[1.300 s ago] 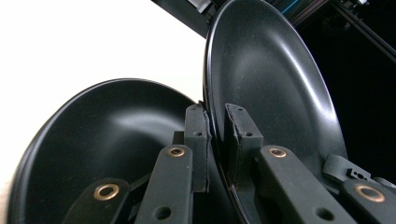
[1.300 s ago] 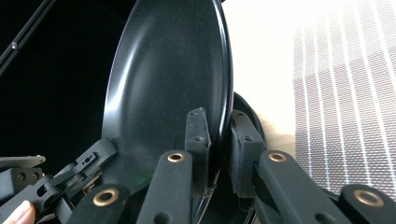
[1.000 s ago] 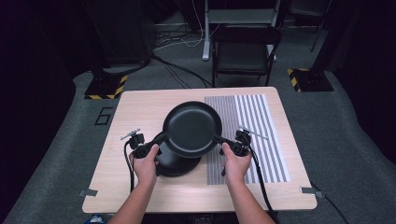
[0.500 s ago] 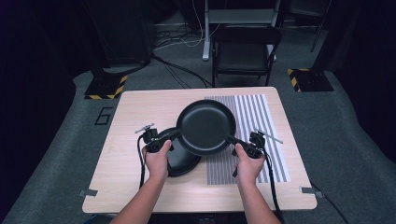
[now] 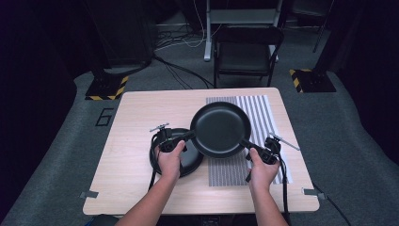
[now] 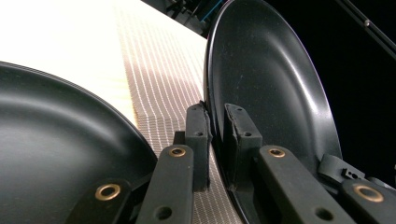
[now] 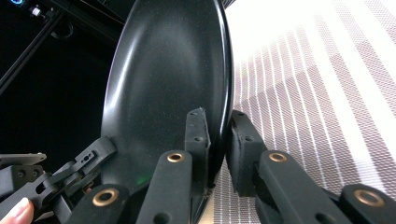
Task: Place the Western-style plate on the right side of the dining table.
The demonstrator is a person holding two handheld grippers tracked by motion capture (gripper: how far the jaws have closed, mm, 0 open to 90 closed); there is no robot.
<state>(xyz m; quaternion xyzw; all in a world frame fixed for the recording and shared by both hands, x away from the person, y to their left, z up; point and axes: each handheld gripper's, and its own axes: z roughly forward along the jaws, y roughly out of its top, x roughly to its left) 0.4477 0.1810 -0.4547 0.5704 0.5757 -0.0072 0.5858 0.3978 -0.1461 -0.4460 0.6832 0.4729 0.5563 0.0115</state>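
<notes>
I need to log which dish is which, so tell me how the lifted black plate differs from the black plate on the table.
The lifted plate is clamped at opposite rims by the left gripper and the right gripper, above the striped mat; the other plate lies flat on the bare wood with no jaws on it. The lifted plate shows whole, the other partly under it. Both are round and black.

Lighting's pretty uneven here. In the high view the counter [image 5: 141, 117] is lit from above and reads clear, while the room around it drops off into near black. The picture is soft and a bit grainy. In both gripper views the counter top blows out to white glare. The black plate [image 6: 275, 93] picks up a soft sheen along its rim, and the claw arms up close are slightly out of focus.
</notes>
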